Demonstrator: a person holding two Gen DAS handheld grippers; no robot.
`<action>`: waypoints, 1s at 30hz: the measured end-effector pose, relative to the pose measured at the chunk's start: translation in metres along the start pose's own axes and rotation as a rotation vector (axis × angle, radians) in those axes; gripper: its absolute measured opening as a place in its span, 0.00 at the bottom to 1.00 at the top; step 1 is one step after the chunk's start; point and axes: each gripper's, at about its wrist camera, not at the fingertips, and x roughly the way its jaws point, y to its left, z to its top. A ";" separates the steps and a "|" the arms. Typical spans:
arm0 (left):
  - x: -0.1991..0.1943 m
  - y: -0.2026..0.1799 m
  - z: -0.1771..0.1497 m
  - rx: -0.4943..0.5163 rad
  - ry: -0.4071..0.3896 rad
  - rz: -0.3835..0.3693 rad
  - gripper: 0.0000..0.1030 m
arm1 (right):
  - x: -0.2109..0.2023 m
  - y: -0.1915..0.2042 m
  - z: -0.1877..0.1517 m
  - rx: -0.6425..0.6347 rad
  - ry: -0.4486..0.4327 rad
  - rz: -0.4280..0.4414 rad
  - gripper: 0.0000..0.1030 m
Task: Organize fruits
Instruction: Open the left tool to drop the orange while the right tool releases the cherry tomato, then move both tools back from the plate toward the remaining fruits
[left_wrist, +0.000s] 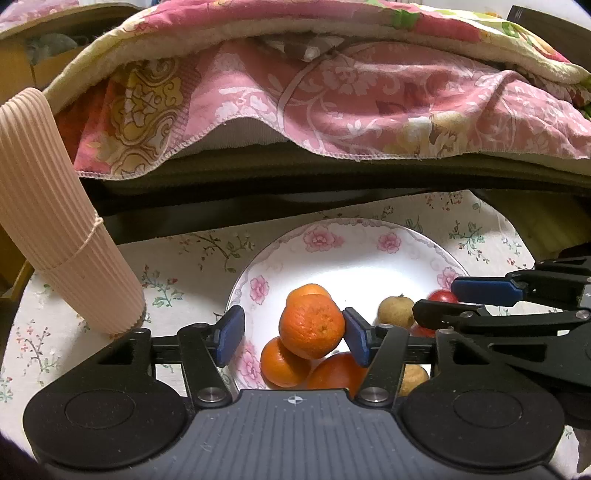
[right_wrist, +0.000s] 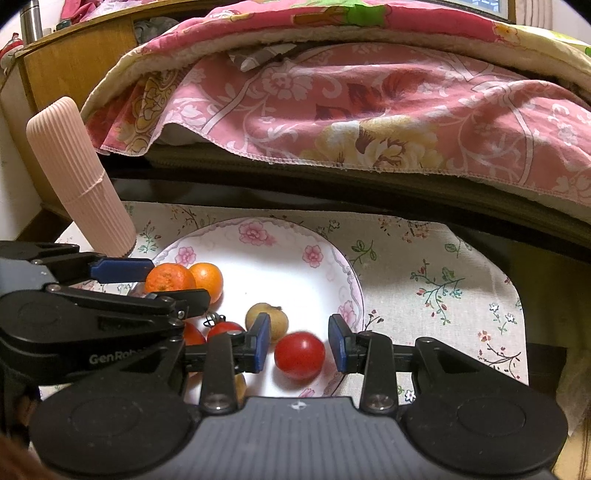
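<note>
Hovering over the flowered plate (left_wrist: 388, 236), the left hand-held gripper (left_wrist: 293, 338) had its blue pads apart around the top mandarin (left_wrist: 312, 326). That fruit sat on a small heap of other mandarins (left_wrist: 282, 363) at the plate's near-left part. The right pad looked to be at the mandarin's skin, while a clear gap showed on the left side; no clamp was seen. No earlier view was on hand to compare.

The right hand-held gripper (right_wrist: 299, 347) hung low over the plate's near-right part. Its pads stood apart with a red tomato (right_wrist: 300, 355) between them. Gaps showed on both sides of the tomato, so it was not gripped. It appeared to rest on the plate.

A tan round fruit (right_wrist: 264, 317) lay just behind the right gripper's left pad. Two more red tomatoes (right_wrist: 223, 328) lay further left, partly hidden by the left gripper's frame.

The plate sat on a table under a floral cloth (right_wrist: 436, 266). A ribbed pink tube (left_wrist: 55, 221) stood tilted at the table's far-left corner, a thin band around it. Pink patterned bedding (left_wrist: 332, 103) hung over the dark edge behind the table.
</note>
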 end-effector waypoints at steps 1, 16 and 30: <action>-0.001 0.000 0.000 0.000 -0.002 0.001 0.64 | 0.000 0.000 0.000 0.000 -0.002 0.000 0.34; -0.005 0.004 0.004 -0.007 -0.015 0.013 0.69 | -0.009 -0.004 0.000 0.008 -0.022 0.004 0.35; -0.016 0.006 0.008 -0.019 -0.033 0.031 0.74 | -0.015 -0.003 0.002 0.017 -0.039 0.008 0.35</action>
